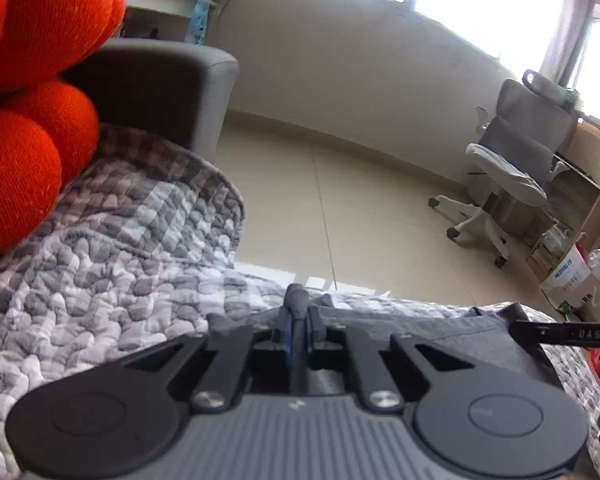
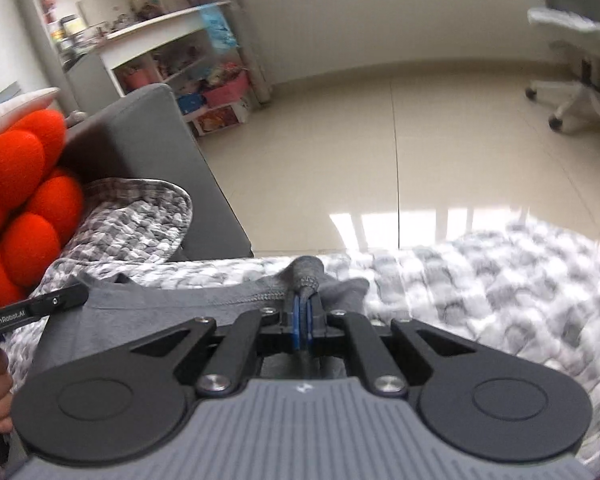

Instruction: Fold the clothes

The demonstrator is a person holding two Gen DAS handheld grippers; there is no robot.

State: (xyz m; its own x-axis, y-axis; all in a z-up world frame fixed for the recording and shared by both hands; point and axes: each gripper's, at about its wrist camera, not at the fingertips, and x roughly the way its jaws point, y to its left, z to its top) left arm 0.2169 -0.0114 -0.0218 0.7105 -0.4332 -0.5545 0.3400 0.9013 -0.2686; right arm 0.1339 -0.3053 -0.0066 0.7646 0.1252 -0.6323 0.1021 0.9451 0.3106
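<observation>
Room: pale tiled floor [image 2: 380,152] ahead of both grippers, a white office chair [image 1: 512,168] far ahead and to the right, bright windows above it.
Surface: a grey-and-white quilted blanket [image 1: 112,264] spread under both grippers, over a grey sofa whose arm [image 1: 160,84] rises ahead to the left, next to a red knotted cushion [image 1: 28,120].
Garment: a grey piece of clothing [image 2: 148,304] stretched between the two grippers, lying on the blanket just below them.
Left gripper: the left gripper [image 1: 298,308] is clamped tight on a bunched corner of the grey cloth, which pokes out past the tips.
Right gripper: the right gripper [image 2: 306,284] is pinched on the opposite corner, by a stitched hem.
Why held so: one corner in each gripper keeps the edge taut and straight; this looks like carrying that edge over for a fold or laying it flat.
Containers: white shelves [image 2: 172,44] far ahead left of the right gripper hold jars, books and pink bins, contents too small to tell; a white bag [image 1: 568,276] sits by the desk to the far right of the left gripper.
</observation>
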